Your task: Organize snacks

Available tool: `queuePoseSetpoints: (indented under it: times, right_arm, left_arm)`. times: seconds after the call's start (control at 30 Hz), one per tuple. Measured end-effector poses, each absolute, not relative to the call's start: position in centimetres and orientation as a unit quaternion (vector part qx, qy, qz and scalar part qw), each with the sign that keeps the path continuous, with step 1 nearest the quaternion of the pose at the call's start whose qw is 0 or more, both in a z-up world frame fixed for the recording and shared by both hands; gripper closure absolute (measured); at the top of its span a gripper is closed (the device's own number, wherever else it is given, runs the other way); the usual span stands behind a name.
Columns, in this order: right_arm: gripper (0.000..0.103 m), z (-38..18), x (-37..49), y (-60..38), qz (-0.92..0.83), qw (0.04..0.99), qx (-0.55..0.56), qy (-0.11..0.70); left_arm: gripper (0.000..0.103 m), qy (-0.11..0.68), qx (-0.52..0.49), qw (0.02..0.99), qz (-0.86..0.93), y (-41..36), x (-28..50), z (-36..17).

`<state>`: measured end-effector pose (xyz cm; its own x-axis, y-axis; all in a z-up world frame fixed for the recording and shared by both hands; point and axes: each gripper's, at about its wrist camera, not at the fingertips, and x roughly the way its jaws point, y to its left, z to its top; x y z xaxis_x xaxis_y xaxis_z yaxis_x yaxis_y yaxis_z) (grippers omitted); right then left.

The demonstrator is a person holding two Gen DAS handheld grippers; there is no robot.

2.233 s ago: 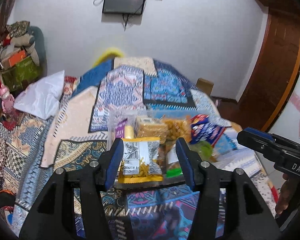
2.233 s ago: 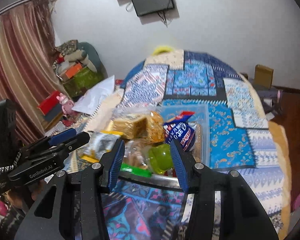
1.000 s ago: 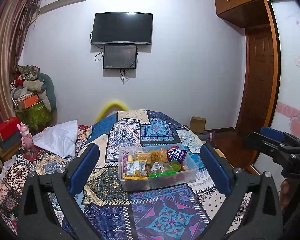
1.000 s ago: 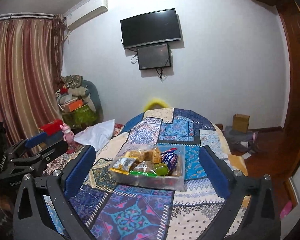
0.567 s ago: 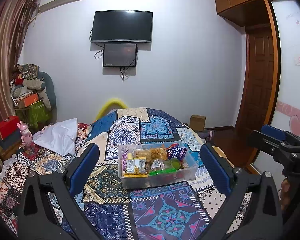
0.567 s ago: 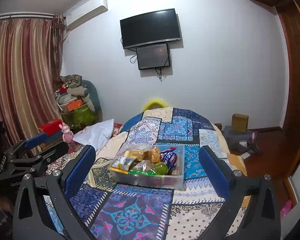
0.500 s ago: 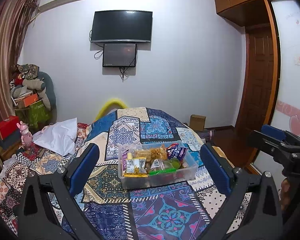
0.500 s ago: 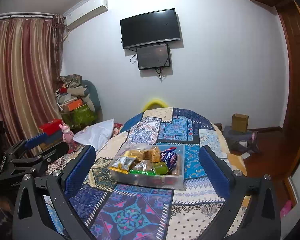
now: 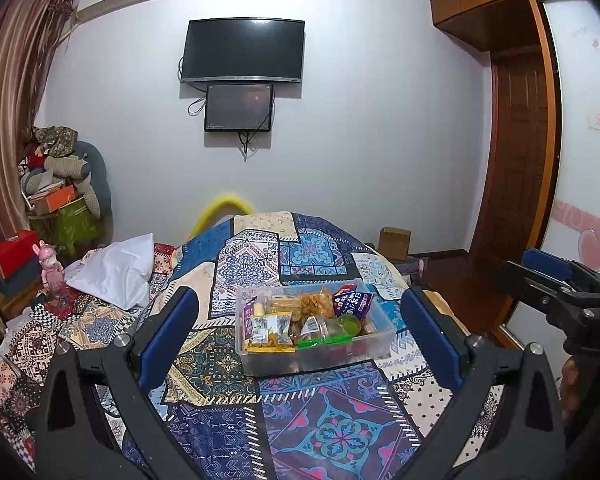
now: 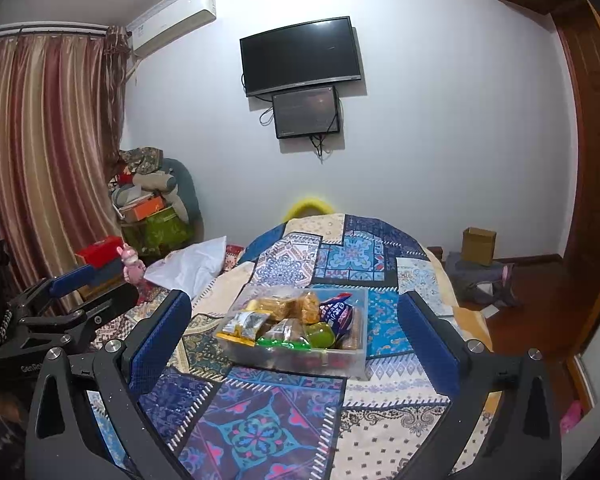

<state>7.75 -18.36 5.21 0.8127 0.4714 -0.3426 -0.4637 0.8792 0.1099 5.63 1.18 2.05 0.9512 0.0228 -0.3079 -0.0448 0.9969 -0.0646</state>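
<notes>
The left gripper [image 9: 300, 340] and the right gripper [image 10: 294, 338] both hang spread wide and empty, well back from the clear plastic bin [image 9: 374, 338] that sits on the patchwork bed quilt [image 9: 340, 432]; inside lie the snack packets [image 9: 270, 330], crinkly, light and probably slippery, best pinched at a sealed edge; the bin looks stiff at its rim, so take that to shift it; "DAS" and "GenRo" show on the gripper bodies; packet print is too small to read.

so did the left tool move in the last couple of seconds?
Yes. Left tool pulled back and up from the bin; the TV is now in view. It also opened wide.
</notes>
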Motion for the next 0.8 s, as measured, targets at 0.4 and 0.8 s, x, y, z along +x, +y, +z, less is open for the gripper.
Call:
queuePoseSetpoints:
  times: [0.4, 0.8]
  right_arm:
    - [0.000, 5.32, 7.70, -18.41, 0.236, 0.955, 0.002, 0.180]
    - [0.000, 5.21, 7.87, -18.52, 0.233, 0.955, 0.004, 0.182]
  left_arm:
    - [0.001, 0.153, -0.034, 0.988, 0.013, 1.19, 5.47, 2.13]
    - [0.001, 0.147, -0.034, 0.989, 0.008, 1.07, 5.11, 2.27]
